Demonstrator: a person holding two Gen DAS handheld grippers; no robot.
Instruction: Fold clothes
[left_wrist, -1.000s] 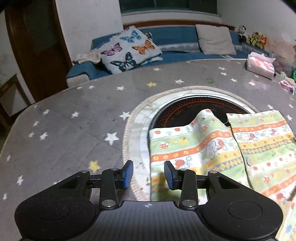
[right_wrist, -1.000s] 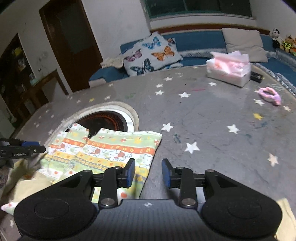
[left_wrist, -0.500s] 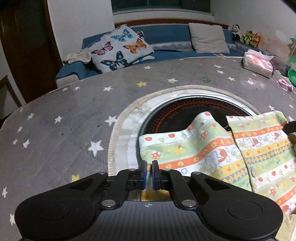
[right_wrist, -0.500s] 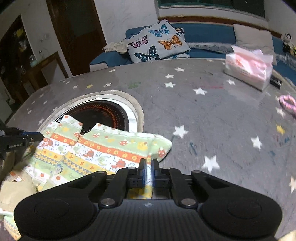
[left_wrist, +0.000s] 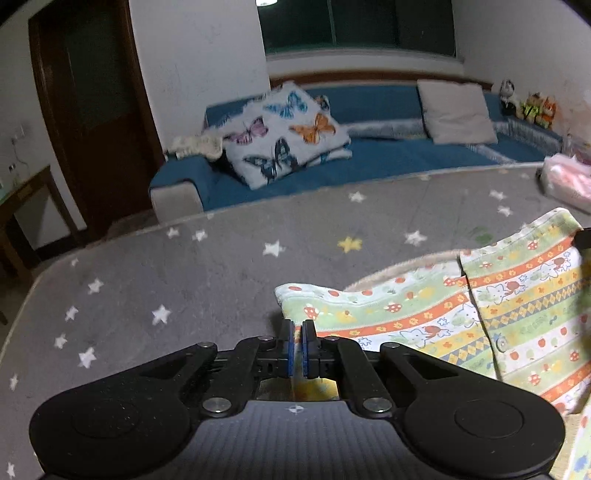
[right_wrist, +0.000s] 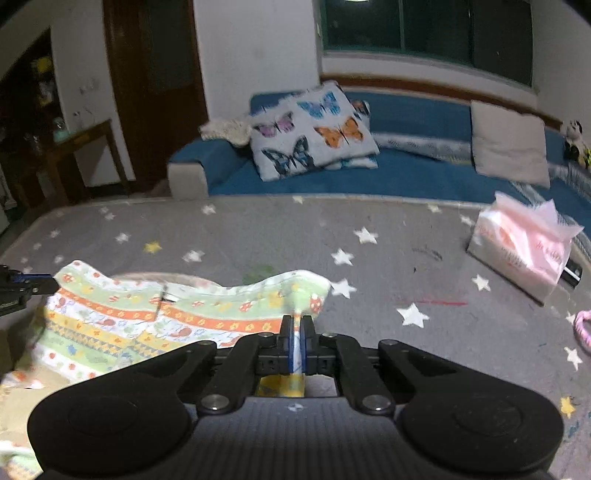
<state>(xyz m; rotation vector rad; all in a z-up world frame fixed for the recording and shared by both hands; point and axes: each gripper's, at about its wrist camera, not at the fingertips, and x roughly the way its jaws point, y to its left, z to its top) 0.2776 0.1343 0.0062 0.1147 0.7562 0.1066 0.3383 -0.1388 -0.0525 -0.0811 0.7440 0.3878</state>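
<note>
A small patterned garment in green, orange and yellow stripes with cartoon prints is held up off the grey star-print table. My left gripper is shut on its left edge. My right gripper is shut on its right edge, with cloth showing between the pads. The garment hangs stretched between the two grippers. The left gripper's tip shows at the left edge of the right wrist view.
A pink tissue pack lies on the table at the right, with a pink hair tie nearer. A blue sofa with a butterfly cushion stands behind the table. A dark door is at the left.
Both grippers closed on the garment's edges and then lifted it up off the table. The round burner opening in the table is now hidden behind the raised cloth.
</note>
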